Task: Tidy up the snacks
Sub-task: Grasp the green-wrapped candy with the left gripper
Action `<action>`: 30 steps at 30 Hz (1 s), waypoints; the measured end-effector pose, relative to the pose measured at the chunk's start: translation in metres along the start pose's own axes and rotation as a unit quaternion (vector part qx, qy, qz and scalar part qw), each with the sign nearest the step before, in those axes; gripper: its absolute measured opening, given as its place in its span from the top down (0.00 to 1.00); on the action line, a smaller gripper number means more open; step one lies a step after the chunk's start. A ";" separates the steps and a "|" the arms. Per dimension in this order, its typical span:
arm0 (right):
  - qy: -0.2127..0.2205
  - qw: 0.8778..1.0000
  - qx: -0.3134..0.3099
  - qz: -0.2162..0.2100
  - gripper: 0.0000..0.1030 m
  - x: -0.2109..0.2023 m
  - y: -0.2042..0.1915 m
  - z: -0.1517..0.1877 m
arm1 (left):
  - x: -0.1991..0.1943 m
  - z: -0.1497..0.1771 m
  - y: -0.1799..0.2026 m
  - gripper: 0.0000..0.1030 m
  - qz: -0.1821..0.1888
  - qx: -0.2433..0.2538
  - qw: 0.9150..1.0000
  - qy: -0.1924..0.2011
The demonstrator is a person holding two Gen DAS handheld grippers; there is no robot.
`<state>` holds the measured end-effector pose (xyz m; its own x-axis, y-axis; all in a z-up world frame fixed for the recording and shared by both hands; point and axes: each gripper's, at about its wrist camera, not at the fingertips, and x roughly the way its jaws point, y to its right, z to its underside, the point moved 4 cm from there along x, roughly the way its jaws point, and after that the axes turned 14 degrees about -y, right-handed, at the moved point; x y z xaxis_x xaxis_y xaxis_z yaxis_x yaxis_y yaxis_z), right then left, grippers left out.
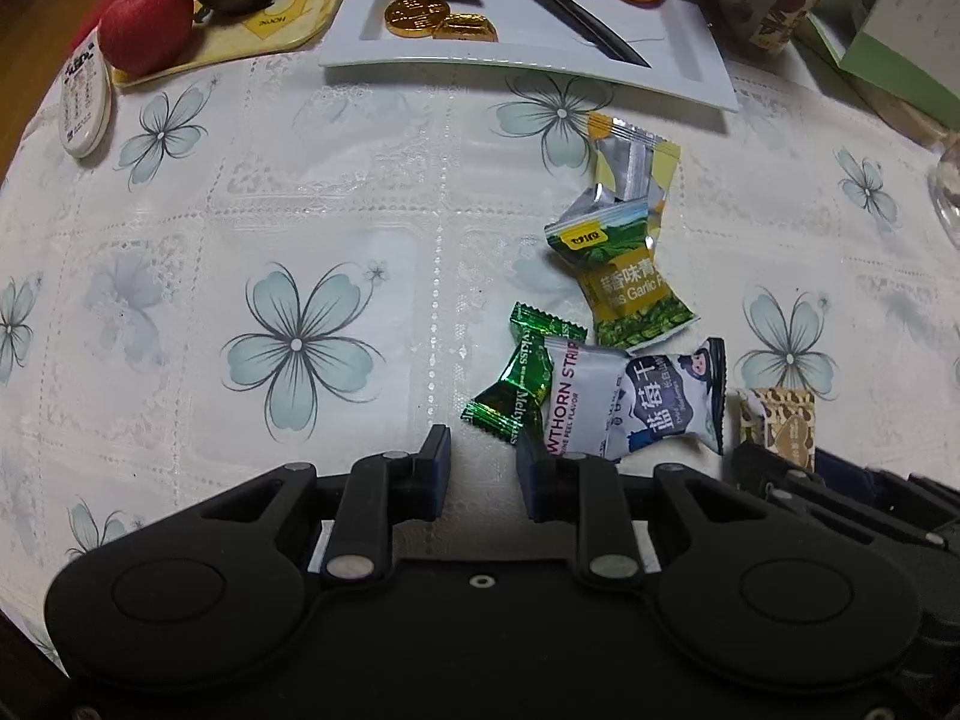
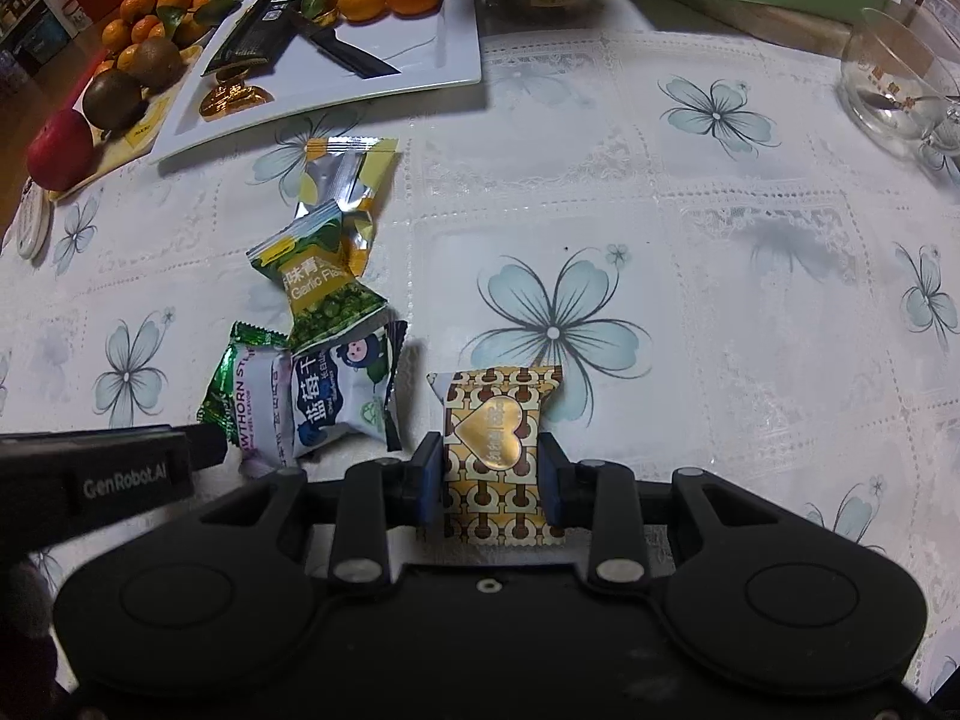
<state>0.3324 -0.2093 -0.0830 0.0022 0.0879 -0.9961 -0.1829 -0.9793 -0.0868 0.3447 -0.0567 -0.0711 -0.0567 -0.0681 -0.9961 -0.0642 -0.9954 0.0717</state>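
Floral tabletop, white tray upper left holding few snacks. Most left: snack pile loose at centre-left. Right gripper clamped on gold heart candy, bottom centre. Left gripper part-open, empty, right finger touching hawthorn pack.

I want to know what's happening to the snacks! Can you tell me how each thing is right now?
right gripper: shut on the brown-and-gold packet.
left gripper: open, holding nothing.
Hawthorn strips packet: lying on the table, beside the left gripper's finger.
Green pea packet: lying loose, sealed.
Yellow-and-silver packet: lying loose on the table.
Knife: resting on the white tray.
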 end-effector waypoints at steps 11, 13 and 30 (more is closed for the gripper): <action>-0.003 1.000 0.000 -0.008 0.67 -0.005 0.002 0.007 | 0.004 -0.009 -0.002 0.67 0.011 -0.027 1.000 0.005; 0.000 1.000 -0.003 -0.001 0.67 -0.007 0.003 0.008 | 0.005 -0.007 0.007 0.68 0.004 -0.011 1.000 0.010; 0.012 1.000 -0.007 0.010 0.67 -0.013 0.006 0.012 | 0.018 -0.002 0.036 0.68 -0.033 0.040 0.999 0.015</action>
<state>0.3195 -0.2139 -0.0703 0.0215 0.0634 -0.9978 -0.1699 -0.9832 -0.0661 0.3435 -0.0936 -0.0862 -0.0200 -0.0066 -0.9998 -0.1453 -0.9893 0.0095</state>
